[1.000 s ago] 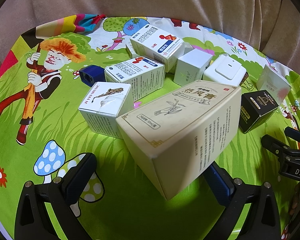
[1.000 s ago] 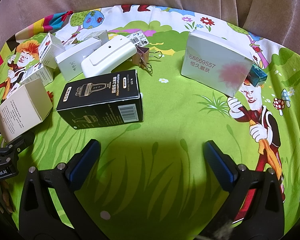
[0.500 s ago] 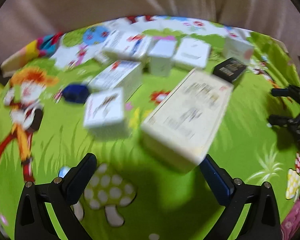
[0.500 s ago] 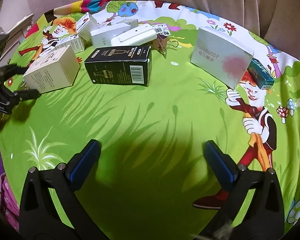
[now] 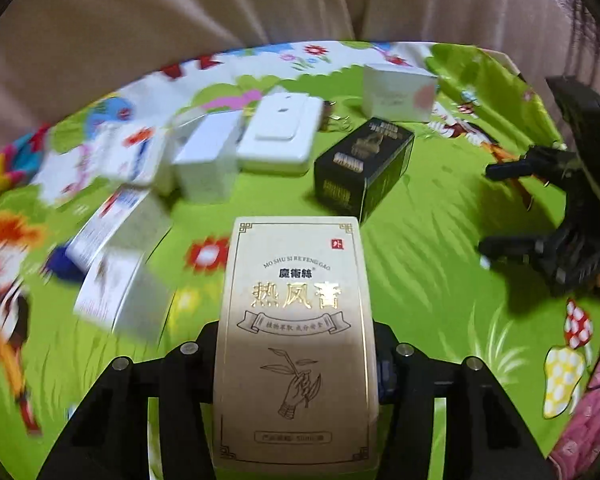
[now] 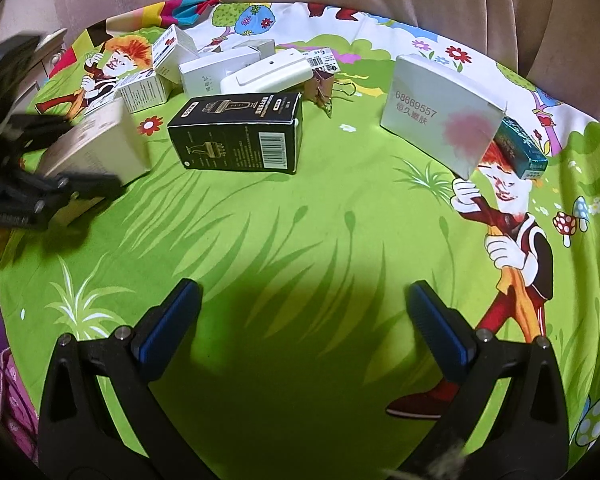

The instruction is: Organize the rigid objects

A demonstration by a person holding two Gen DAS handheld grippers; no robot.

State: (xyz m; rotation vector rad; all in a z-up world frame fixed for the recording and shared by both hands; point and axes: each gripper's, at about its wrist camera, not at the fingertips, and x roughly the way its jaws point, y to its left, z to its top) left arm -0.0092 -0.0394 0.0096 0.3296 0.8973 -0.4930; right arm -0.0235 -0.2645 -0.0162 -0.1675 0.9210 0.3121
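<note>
A tall beige box with gold lettering (image 5: 296, 320) stands between the fingers of my left gripper (image 5: 296, 336). The jaws are closing and both fingers sit tight against its sides. The right wrist view shows the same box (image 6: 100, 148) at far left, inside the left gripper (image 6: 72, 152). Just beyond it lies a black box (image 5: 364, 164) on its side. My right gripper (image 6: 303, 292) is open over bare green cloth, with nothing between its fingers. It also shows at the right edge as the right gripper (image 5: 500, 208).
Several white cartons (image 5: 204, 164) and a white switch-shaped box (image 5: 280, 136) cluster at the back left. A flat white box with a pink blot (image 6: 440, 112) leans on a teal carton (image 6: 520, 148). A binder clip (image 6: 322, 88) lies behind the black box. A beige curtain hangs behind.
My left gripper rolled, moved up to the beige box and went from wide open to closed around it. The right gripper pulled back a little and stayed open.
</note>
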